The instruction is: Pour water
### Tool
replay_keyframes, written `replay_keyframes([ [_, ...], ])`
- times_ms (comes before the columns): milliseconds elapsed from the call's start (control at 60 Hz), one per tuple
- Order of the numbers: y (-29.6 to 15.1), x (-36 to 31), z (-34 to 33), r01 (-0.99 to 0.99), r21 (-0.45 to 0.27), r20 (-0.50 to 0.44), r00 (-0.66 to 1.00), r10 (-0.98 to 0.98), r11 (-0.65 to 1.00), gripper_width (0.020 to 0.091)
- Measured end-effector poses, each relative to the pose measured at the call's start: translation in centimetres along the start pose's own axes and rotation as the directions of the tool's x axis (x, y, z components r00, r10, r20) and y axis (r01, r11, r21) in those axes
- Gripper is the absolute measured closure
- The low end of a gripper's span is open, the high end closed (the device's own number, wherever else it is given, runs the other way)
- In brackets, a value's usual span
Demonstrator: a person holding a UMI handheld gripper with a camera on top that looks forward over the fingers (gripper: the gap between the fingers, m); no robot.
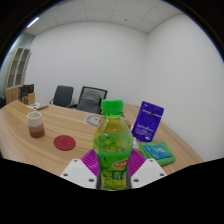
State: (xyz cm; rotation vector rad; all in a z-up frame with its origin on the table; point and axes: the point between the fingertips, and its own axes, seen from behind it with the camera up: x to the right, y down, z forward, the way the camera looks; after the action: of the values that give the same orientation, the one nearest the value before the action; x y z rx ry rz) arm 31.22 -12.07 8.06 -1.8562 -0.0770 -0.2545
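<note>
Bottle [112, 140] base hidden between tongs [113, 172].

white gripper [113, 172] fingers, purple inner pads [91, 163]

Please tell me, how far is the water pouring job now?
Done: the hand-held gripper is shut on the green-capped plastic bottle with the green label, seemingly lifted off the wooden table. In hand: carrying it upright, cap on. Left: uncapping, reaching the brown-banded cup beyond the round red coaster, and pouring.
</note>
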Motion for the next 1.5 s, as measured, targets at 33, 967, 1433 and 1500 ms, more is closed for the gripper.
replay_keyframes([
  [33,-0.8,-0.5,0.3,0.05,-0.006,-0.004,0.999,-0.05,0.999,0.0768],
  [967,-13.7,-18.7,10.4,0.949,-0.1,-0.095,-0.308,-0.947,-0.298,0.0772],
  [1433,-14.4,-19.7,6.8,0.644,0.039,0.143,0.753,-0.643,0.764,0.0756],
  [1500,-14.4,-20.0,6.7,0.474,0.041,0.203,0.858,-0.472,0.88,0.0756],
])
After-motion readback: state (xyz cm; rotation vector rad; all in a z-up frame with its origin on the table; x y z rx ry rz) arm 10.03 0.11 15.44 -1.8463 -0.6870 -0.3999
